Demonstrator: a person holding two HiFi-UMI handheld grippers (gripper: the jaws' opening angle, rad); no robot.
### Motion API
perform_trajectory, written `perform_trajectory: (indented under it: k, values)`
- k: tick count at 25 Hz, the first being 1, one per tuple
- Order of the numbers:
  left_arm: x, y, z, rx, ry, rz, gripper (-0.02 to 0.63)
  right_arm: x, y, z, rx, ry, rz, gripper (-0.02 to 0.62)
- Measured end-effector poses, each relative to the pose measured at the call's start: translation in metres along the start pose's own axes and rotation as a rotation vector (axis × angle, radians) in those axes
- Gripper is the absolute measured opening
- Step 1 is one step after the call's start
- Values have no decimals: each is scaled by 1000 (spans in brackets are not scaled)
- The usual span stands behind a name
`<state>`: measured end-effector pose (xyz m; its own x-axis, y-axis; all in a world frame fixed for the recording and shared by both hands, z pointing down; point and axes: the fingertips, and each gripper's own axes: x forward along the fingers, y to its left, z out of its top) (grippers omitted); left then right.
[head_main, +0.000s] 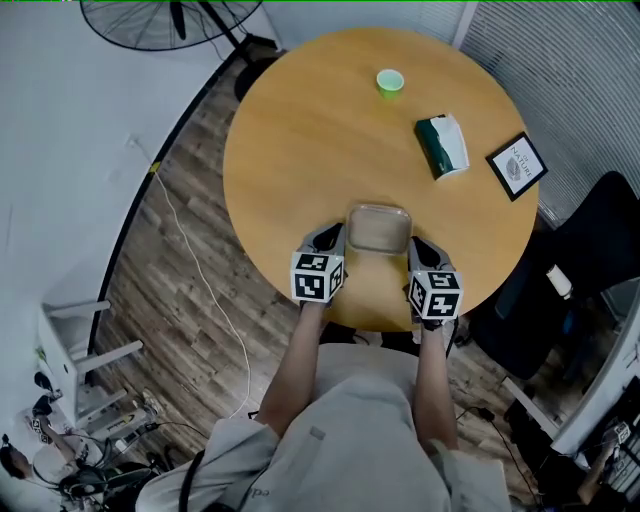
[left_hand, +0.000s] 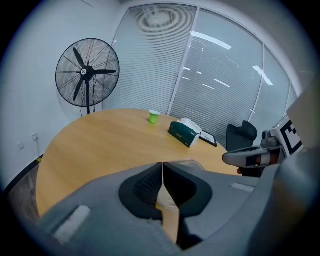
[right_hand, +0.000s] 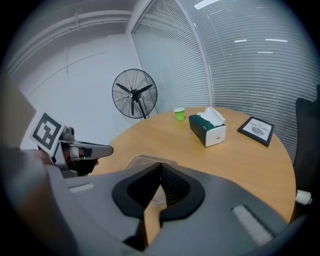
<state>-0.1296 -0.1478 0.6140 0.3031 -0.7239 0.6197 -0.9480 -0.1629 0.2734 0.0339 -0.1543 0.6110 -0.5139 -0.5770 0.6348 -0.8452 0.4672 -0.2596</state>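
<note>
A clear plastic container (head_main: 379, 228) lies near the front edge of the round wooden table (head_main: 320, 130). My left gripper (head_main: 335, 238) is at its left side and my right gripper (head_main: 415, 246) at its right side. In the left gripper view the jaws meet at the tips, shut on the container's rim (left_hand: 192, 163). The right gripper view shows the same: jaws closed together on the clear container (right_hand: 142, 160). Each gripper shows in the other's view: the right gripper (left_hand: 250, 156) and the left gripper (right_hand: 85, 150).
Farther back on the table stand a small green cup (head_main: 390, 81), a green and white tissue box (head_main: 442, 146) and a black framed card (head_main: 517, 165). A standing fan (head_main: 160, 20) is beyond the table, a dark chair (head_main: 590, 240) at the right, a white cable (head_main: 190, 240) on the floor.
</note>
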Motion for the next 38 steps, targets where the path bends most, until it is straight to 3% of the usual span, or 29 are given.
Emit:
perform_trajectory:
  k: [7, 21, 27, 38]
  values:
    - [11, -4, -8, -20, 30, 10, 49, 6, -11, -9, 3, 33, 23, 2]
    - [37, -10, -37, -13, 155, -26, 206, 29, -12, -29, 41, 97, 54, 143]
    - [48, -1, -43, -101, 165, -30, 215, 38, -16, -38, 191, 113, 89, 175]
    - [60, 1, -53, -163, 203, -57, 241, 52, -17, -48, 229, 154, 78, 184]
